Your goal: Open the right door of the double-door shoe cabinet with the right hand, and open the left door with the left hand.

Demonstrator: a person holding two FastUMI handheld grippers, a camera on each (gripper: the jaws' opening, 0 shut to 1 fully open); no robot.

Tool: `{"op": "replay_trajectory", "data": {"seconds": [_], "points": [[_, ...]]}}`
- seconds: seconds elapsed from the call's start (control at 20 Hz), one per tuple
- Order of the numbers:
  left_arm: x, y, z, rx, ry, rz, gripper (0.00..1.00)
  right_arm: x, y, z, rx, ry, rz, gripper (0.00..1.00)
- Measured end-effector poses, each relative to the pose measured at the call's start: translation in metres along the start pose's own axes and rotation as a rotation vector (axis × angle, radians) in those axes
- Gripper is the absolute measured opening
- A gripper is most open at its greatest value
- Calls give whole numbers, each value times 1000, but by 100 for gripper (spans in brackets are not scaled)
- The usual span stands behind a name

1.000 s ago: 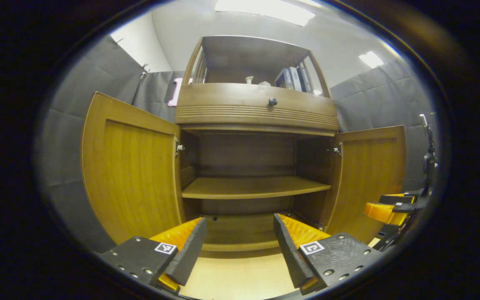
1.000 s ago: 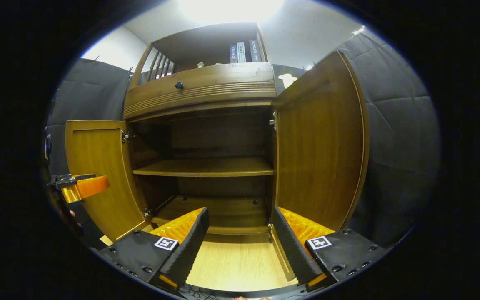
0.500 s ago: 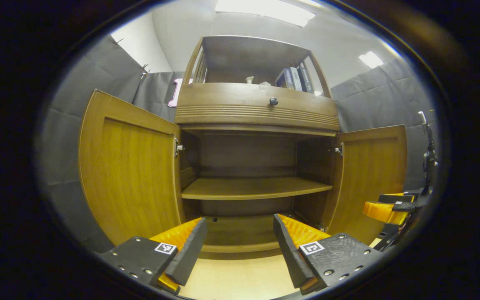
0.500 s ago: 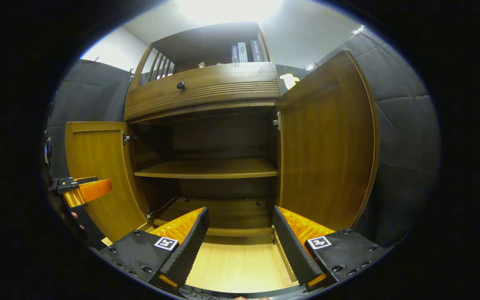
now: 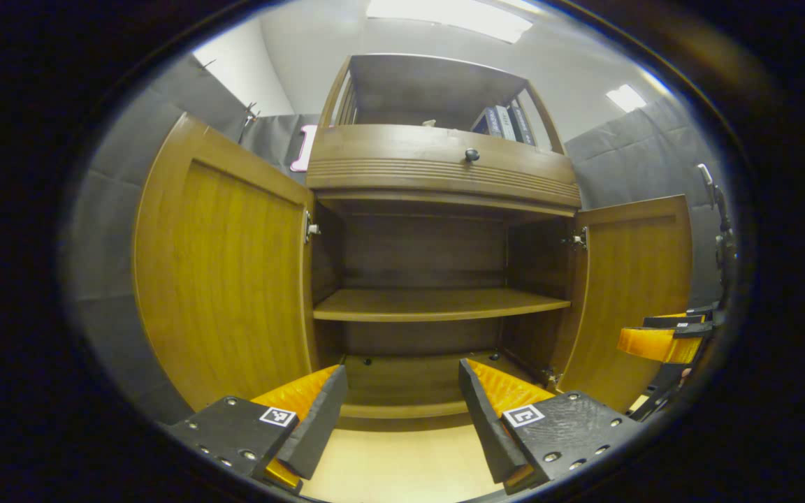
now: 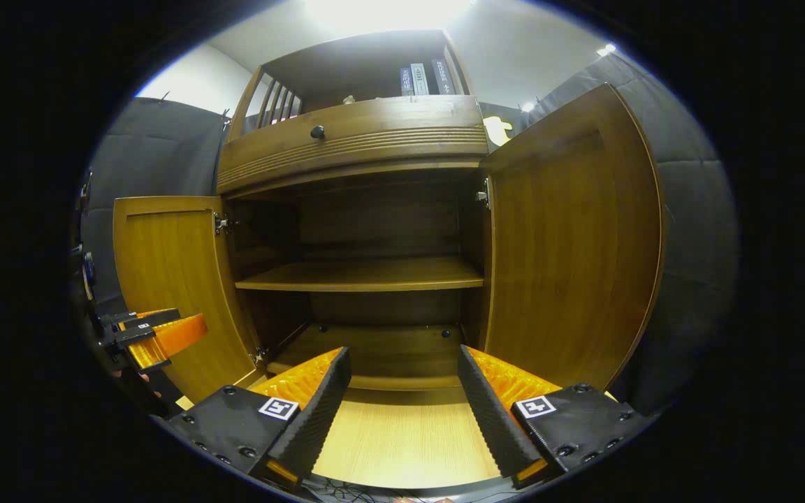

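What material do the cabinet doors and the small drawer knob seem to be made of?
The left door and right door look like wood or wood veneer with a warm, slightly glossy finish: vertical grain lines and soft reflections show on their inner faces. The drawer knob is small, round and dark with a faint shine, perhaps metal or plastic; too small to tell.

brown wood-grain shoe cabinet (image 5: pixel 437 175), black drawer knob (image 5: pixel 472 154), pale floor (image 6: pixel 402 440)

both doors (image 5: pixel 224 279) swung wide, cabinet mouth open, shelf (image 5: pixel 437 304) bare
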State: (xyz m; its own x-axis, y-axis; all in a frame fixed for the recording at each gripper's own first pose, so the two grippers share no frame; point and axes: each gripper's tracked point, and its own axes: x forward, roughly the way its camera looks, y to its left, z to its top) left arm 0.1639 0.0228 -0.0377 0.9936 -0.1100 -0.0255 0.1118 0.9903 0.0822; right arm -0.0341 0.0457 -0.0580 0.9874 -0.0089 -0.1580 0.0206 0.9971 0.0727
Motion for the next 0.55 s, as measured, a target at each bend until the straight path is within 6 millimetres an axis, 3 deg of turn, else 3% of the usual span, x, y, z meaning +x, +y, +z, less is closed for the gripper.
{"op": "replay_trajectory", "data": {"seconds": [0.2, 0.3, 0.35, 0.55], "points": [[2, 11, -5, 1, -14, 43, 89, -1, 4, -3, -26, 40, 19, 92], [0, 17, -9, -7, -13, 63, 91, 0, 9, -8, -50, 63, 49, 97], [-2, 18, -12, -9, -2, 65, 92, 0, 9, -8, -61, 67, 55, 93], [-20, 30, -12, 38, 45, 64, 94, -4, 5, -3, -31, 36, 106, 95]]}}
